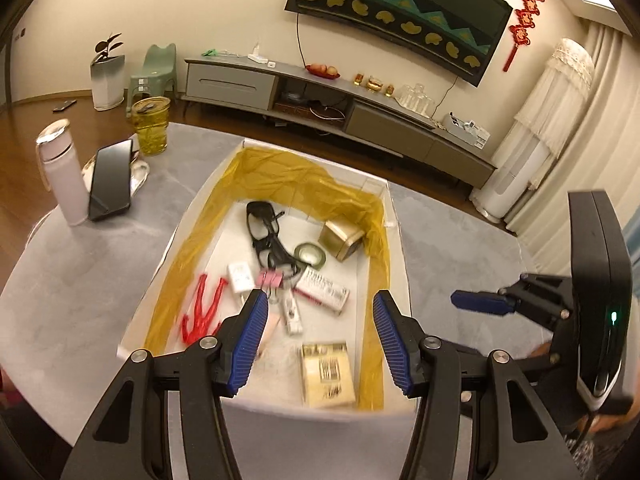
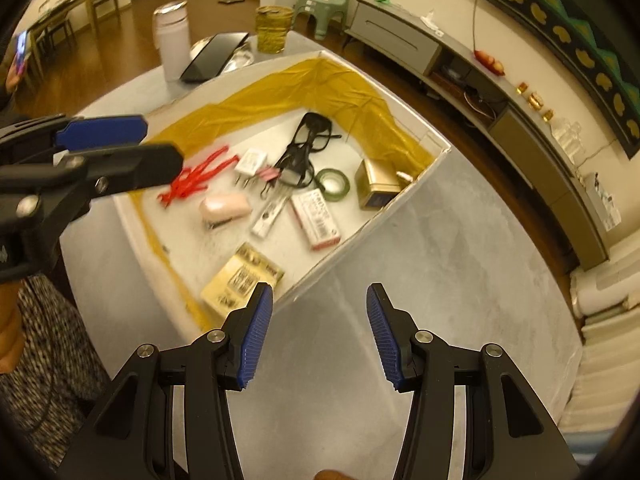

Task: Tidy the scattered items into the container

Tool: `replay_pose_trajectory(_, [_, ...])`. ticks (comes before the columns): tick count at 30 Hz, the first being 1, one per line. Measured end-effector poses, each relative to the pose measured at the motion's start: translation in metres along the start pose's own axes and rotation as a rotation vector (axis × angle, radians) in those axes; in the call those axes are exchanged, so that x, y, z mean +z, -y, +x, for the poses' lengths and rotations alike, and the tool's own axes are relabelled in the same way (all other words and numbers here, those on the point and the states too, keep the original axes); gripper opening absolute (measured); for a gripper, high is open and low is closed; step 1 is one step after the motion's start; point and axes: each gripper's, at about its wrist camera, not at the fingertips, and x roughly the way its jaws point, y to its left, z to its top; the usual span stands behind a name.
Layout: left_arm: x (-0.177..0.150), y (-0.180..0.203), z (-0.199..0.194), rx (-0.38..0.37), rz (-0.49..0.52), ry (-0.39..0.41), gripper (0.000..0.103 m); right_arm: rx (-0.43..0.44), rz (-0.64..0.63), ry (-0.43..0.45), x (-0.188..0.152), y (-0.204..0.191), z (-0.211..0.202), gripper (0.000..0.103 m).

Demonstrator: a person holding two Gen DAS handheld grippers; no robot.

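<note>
Left gripper (image 1: 320, 340): jaws spread wide, holding nothing, poised above the near end of the white cardboard box (image 1: 394, 216). Right gripper (image 2: 320, 336): jaws likewise wide and empty, over bare tabletop just outside the box's near wall. Contents, all ahead of the left jaws and inside the yellow-taped walls: black glasses (image 1: 262, 228), green tape roll (image 1: 311, 255), gold tin (image 1: 340, 242), pink binder clip (image 1: 272, 280), white plug adapter (image 1: 240, 278), red twisted cord (image 1: 200, 312), a red-and-white carton (image 1: 322, 292), a yellow printed packet (image 1: 328, 376) directly between the left jaws, and a pink case (image 2: 225, 206). No loose item shows on the table near either gripper, so the tidying looks close to finished. Risks, as judged: the box wall is thin, and a jaw catching its rim could drag or tip it; the two grippers sit near one another and could knock together. Surface: grey marbled table (image 1: 80, 272), also carrying a white flask (image 1: 64, 172), a dark phone (image 1: 111, 178) leaning against it, and a yellow glass (image 1: 152, 126). Room: wooden floor, long grey media cabinet (image 1: 320, 92), wall screen, green stool.
</note>
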Motion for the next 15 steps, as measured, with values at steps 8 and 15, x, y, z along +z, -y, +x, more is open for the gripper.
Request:
replay_pose_trajectory(8, [-0.025, 0.008, -0.017, -0.041, 0.035, 0.004, 0.056, 0.053, 0.014, -0.050, -0.009, -0.019, -0.003, 0.052])
replay_pose_trajectory(15, [-0.028, 0.002, -0.027, -0.056, 0.018, 0.021, 0.056, 0.069, 0.003, -0.047, 0.000, -0.031, -0.012, 0.052])
